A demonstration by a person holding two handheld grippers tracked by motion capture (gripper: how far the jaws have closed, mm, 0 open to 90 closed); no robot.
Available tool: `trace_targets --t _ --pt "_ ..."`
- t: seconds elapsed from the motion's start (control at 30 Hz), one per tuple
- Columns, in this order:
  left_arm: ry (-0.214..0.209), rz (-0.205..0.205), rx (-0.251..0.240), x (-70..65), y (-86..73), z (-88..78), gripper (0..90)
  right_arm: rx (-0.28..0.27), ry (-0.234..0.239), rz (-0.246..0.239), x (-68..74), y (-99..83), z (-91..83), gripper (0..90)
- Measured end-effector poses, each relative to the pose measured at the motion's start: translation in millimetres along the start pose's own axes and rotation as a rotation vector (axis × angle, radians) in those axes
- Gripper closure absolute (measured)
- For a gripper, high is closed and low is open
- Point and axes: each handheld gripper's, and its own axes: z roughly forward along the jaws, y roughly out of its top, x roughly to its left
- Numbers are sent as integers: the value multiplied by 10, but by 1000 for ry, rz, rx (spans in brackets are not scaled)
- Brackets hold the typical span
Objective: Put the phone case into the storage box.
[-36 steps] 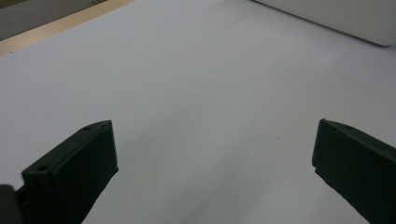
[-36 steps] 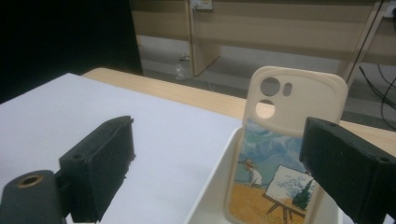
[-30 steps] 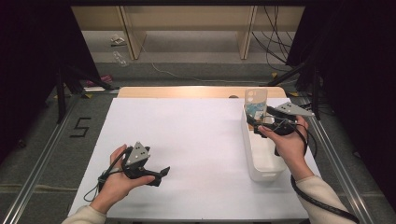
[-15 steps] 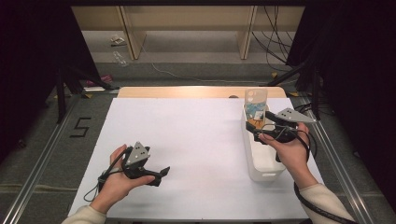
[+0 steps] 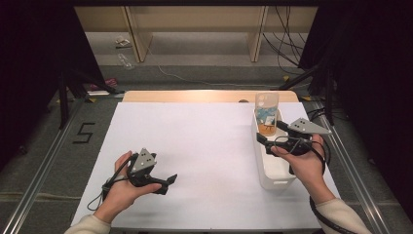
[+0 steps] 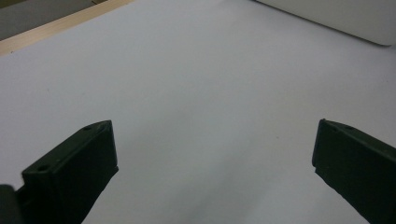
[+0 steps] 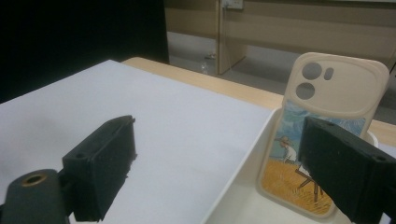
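Upright at the far end of the white bin [image 5: 272, 170] stands the phone case [image 5: 267, 114] — right tool [image 5: 268, 134] open just beside it. Left tool [image 5: 168, 183] rests open on the tabletop [image 5: 204, 141] — well apart.

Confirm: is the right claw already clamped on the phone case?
No: the right claw stands open, short of the phone case, which leans upright in the white bin.

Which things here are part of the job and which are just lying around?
Part of the job:
- phone case, standing upright in the far end of the tray
- white tray
- right gripper, jaws open, near the case
- left gripper, jaws open over bare table

Just lying around:
- plastic bottle on the floor
- cables on the floor
- wooden bench legs behind the table
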Motion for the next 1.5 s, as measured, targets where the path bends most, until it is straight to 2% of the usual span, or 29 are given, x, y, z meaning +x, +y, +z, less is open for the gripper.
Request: trace_targets --t 0.33,0.83,0.97,1.17,1.5 --pt "-2 -1 1 -1 1 -3 0 12 13 -7 28 -56 -65 125" --pt "-1 3 -3 -11 7 -16 0 8 61 -23 40 -150 -161 139" --pt "-3 4 -3 -13 7 -18 0 2 63 -25 41 -161 -195 142" --pt "-3 3 -4 -18 7 -18 0 -27 61 -27 40 -78 -268 144" --pt "-5 4 -4 -25 -5 -37 0 -9 65 -22 29 -183 -326 144"
